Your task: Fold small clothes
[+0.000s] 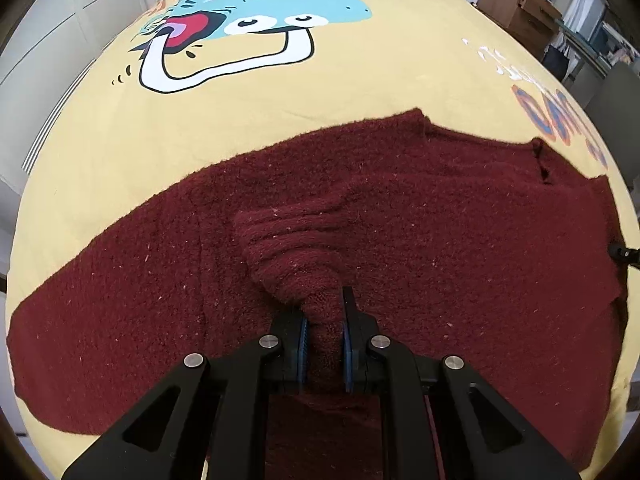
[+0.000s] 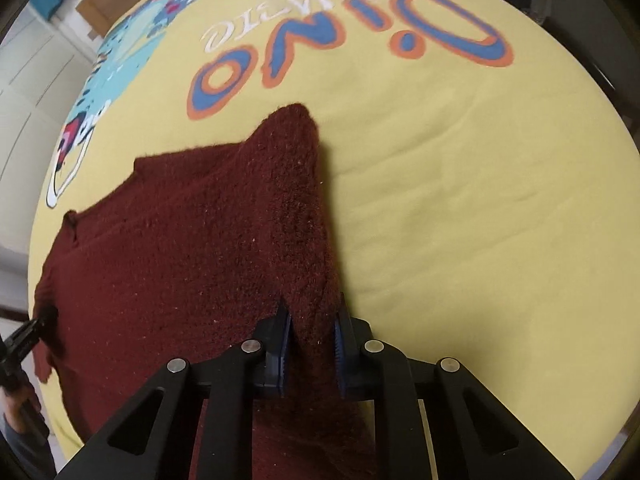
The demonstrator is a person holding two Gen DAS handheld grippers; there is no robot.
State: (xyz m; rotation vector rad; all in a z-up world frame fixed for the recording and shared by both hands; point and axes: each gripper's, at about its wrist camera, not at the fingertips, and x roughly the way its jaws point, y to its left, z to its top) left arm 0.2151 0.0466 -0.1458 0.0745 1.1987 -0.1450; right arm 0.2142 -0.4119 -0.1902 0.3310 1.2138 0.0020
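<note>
Yellow bedspread [image 1: 360,80] (cartoon dinosaur print, "Dino" lettering), covering the bed. Maroon knit sweater [image 1: 460,220], spread flat across the bedspread, one sleeve lying out to the left in the left wrist view. Left hand-held gripper [image 1: 325,320]: clamped narrow on a bunched fold of the sweater. Right hand-held gripper [image 2: 311,322]: pinching the sweater's raised edge between its pads.
</note>
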